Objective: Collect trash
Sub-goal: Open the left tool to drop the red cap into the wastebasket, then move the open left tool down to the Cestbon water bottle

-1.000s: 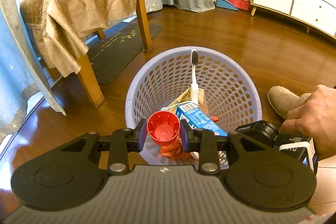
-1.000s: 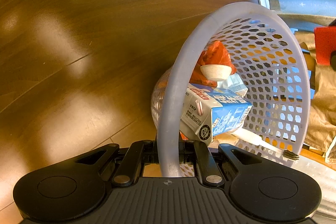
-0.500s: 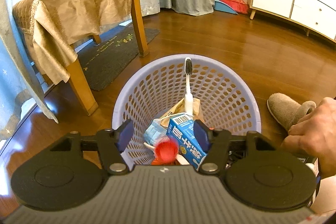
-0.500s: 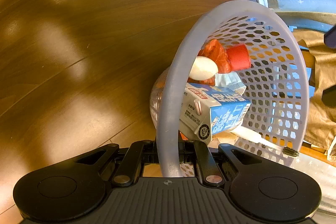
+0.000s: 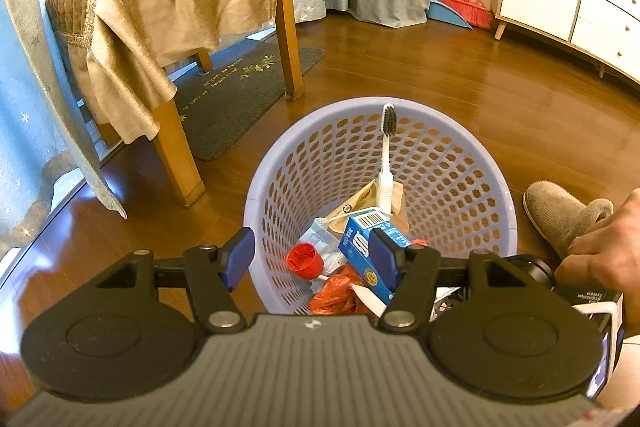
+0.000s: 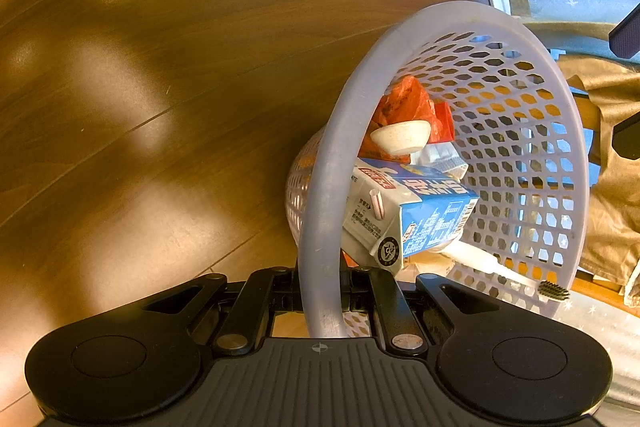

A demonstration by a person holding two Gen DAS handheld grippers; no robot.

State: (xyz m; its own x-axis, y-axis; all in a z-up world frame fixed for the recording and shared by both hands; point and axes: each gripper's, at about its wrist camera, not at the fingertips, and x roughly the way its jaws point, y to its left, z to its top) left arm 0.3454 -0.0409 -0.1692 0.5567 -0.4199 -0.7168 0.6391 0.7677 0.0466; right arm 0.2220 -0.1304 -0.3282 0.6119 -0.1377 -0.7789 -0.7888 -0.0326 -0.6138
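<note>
two tools at work: left tool (image 5: 312,263) hangs open and empty over the basket (image 5: 492,187), red cap (image 5: 304,261) lying inside at seven o'clock; right tool (image 6: 322,297) clamped on the basket's rim.

Warm bright light, glare patches on wooden floor (image 6: 120,87), sharp focus, fisheye-bent edges.

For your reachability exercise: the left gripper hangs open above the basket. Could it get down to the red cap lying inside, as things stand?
Probably yes. The left gripper is open and empty, and the red cap lies uncovered on top of the trash, between the basket wall and the blue carton.
</note>
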